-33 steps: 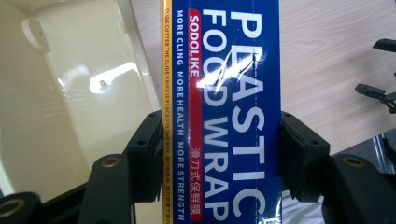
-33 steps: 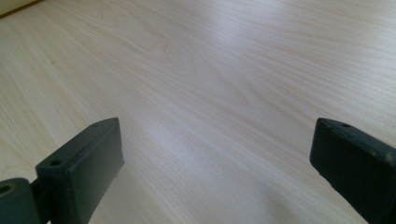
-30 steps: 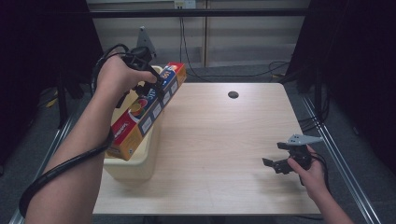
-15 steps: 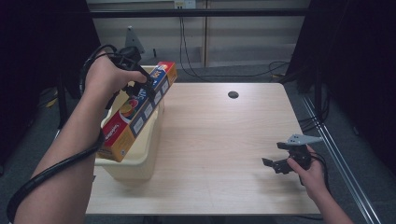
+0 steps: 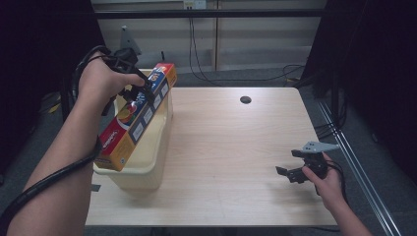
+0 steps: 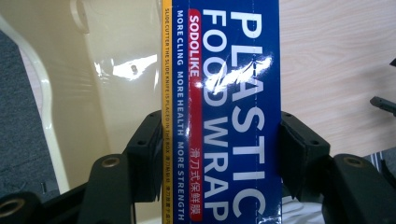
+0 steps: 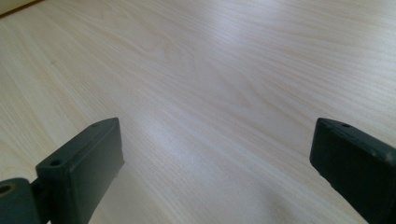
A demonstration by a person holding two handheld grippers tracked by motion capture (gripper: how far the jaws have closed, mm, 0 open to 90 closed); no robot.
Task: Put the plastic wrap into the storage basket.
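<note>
A long plastic food wrap box (image 5: 137, 118), blue, orange and red, hangs tilted over a cream plastic bin (image 5: 147, 162) at the table's left. My left gripper (image 5: 134, 91) is shut on the box near its upper end. In the left gripper view the blue face of the box (image 6: 233, 107) reads "PLASTIC FOOD WRAP" and sits clamped between both black jaws, above the bin's inside (image 6: 116, 70). My right gripper (image 5: 295, 169) rests low at the table's right front, open, with bare wood between its jaws (image 7: 215, 154).
The wooden table (image 5: 236, 147) has a small dark round hole (image 5: 245, 100) near its far edge. Cables hang behind the table, and dark curtains stand at both sides. A metal rail (image 5: 364, 172) runs along the right.
My left hand has carried the box leftward and lowered it, so it now lies more in line with the bin. The right gripper has stayed put.
</note>
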